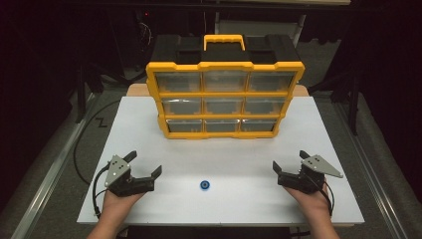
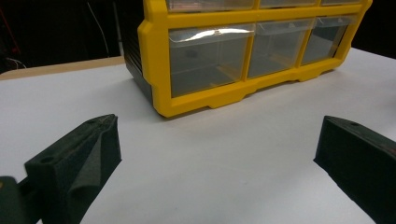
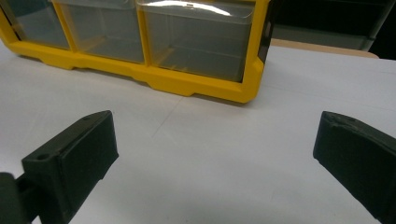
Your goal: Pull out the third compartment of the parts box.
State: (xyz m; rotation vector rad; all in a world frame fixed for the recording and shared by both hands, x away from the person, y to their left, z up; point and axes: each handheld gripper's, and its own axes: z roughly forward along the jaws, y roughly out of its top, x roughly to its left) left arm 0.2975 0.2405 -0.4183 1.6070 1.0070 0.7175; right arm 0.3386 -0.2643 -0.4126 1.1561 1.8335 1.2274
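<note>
Upright at the far side of a white table (image 1: 149, 124), a yellow nine-drawer organizer (image 1: 225, 98) shows clear drawers whose contents cannot be made out. Nearer, a small blue ring (image 1: 204, 185) lies between the left gripper (image 1: 144, 164) and right gripper (image 1: 288, 162), both spread wide, holding nothing.

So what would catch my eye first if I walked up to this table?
The yellow drawer organizer, standing upright at the far middle of the white table, with nine clear drawers and a handle on top. Next, the small blue ring lying alone near the front edge, midway between the open left tongs and open right tongs.
</note>
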